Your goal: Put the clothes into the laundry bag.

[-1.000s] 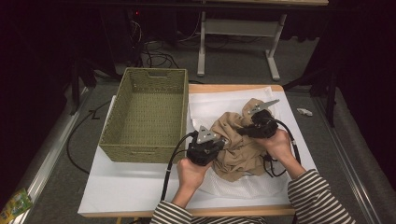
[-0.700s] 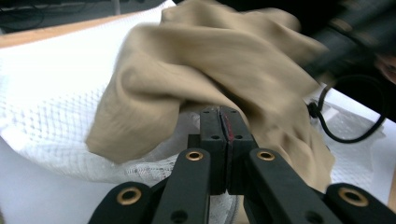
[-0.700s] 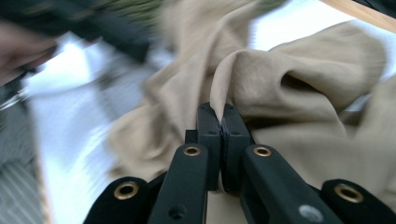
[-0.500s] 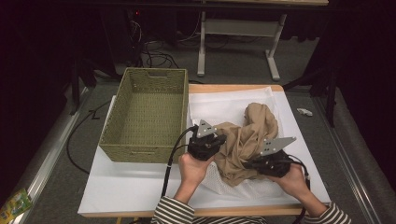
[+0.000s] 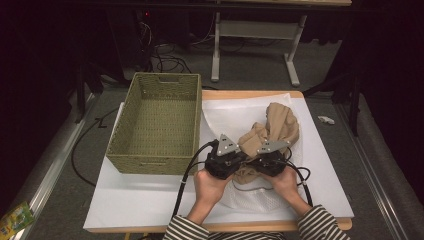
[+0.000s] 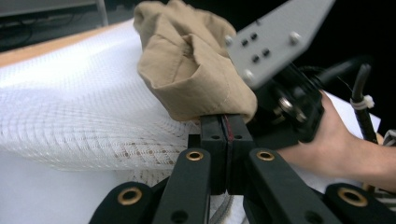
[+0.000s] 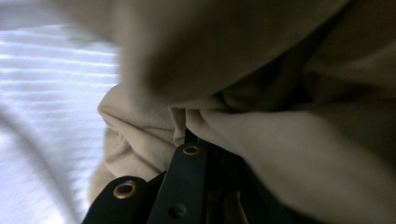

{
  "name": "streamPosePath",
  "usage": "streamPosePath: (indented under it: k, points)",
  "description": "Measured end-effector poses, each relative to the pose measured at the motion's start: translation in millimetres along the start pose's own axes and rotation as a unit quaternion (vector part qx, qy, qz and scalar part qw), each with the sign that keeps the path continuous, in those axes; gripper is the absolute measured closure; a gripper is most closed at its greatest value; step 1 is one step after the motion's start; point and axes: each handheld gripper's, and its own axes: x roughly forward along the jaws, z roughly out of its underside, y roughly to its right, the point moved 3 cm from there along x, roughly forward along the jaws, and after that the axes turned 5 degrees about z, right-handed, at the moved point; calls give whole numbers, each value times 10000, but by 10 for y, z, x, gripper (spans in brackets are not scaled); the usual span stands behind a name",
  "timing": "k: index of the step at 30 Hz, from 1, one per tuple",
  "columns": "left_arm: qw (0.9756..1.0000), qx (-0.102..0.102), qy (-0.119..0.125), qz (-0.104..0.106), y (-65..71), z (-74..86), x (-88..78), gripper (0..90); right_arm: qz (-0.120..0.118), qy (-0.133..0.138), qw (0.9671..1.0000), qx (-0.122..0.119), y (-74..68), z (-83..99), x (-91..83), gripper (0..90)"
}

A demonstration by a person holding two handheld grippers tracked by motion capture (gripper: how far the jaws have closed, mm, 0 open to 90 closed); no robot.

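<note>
On the left half of the tabletop (image 5: 150, 200), seen from the high view, a woven green basket (image 5: 157, 125) stands near the far left corner with nothing visible inside it. Right of it, a tan cloth garment (image 5: 274, 131) lies bunched on a white mesh bag (image 5: 235, 117) that spreads from the far edge toward the near one. Both hands come in over the near edge, close together: the left gripper (image 5: 225, 161) and the right gripper (image 5: 270, 161) sit side by side at the garment's near end, each with its grey plate on top.

Along the left gripper view, the jaws of the left gripper (image 6: 226, 128) are pressed shut with an edge of the garment (image 6: 196, 70) pinched at their tips, above the mesh bag (image 6: 84, 121); the other gripper and its hand are just beside.

Within the right gripper view, the right gripper (image 7: 189, 135) is buried in folds of garment (image 7: 280, 140), its jaws closed on the cloth.
</note>
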Motion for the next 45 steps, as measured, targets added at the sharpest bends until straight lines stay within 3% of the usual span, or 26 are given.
streamPosePath:
  k: [3,4,5,6,8,12,17,19,24,26,31,37,41,45]
  points:
    - [9998,-175,42,83,-63,67,27,895,-11,-30,10000,60,13,-12,9,870]
    - [9998,-197,54,67,-75,83,22,894,-165,3,9998,60,-13,-10,-39,773]
    - [9997,-208,70,57,-82,93,17,894,-165,3,9998,60,-13,-10,-39,773]
    - [9997,-232,78,57,-90,108,8,894,-224,21,9997,35,-27,-10,-70,716]
    - [9996,-250,77,49,-100,117,-5,894,-251,-19,9997,-75,-98,-13,-212,620]
    - [9997,-227,69,30,-105,121,-15,893,-220,94,9994,-262,-157,-26,-526,524]
    - [9997,-218,67,35,-99,136,-2,894,-28,274,9992,-286,-34,-101,-877,479]
    - [9997,-225,76,40,-94,139,5,893,82,473,9988,-42,130,-213,-1004,459]
    - [9998,-214,26,41,-94,147,12,893,127,548,9980,303,309,-425,-1022,420]
    - [9998,-198,1,25,-97,150,10,893,216,527,9979,305,349,-527,-969,406]
    - [9999,-142,-86,-13,-87,162,20,893,29,367,9991,226,292,-703,-756,381]
    - [9997,-72,-236,-18,-77,182,54,892,-290,272,9986,345,238,-844,-590,356]
    - [9996,-62,-254,-54,-79,193,51,892,-424,356,9981,273,149,-897,-634,346]
    - [9996,-109,-244,-21,-85,193,69,892,-358,372,9986,144,70,-945,-716,343]
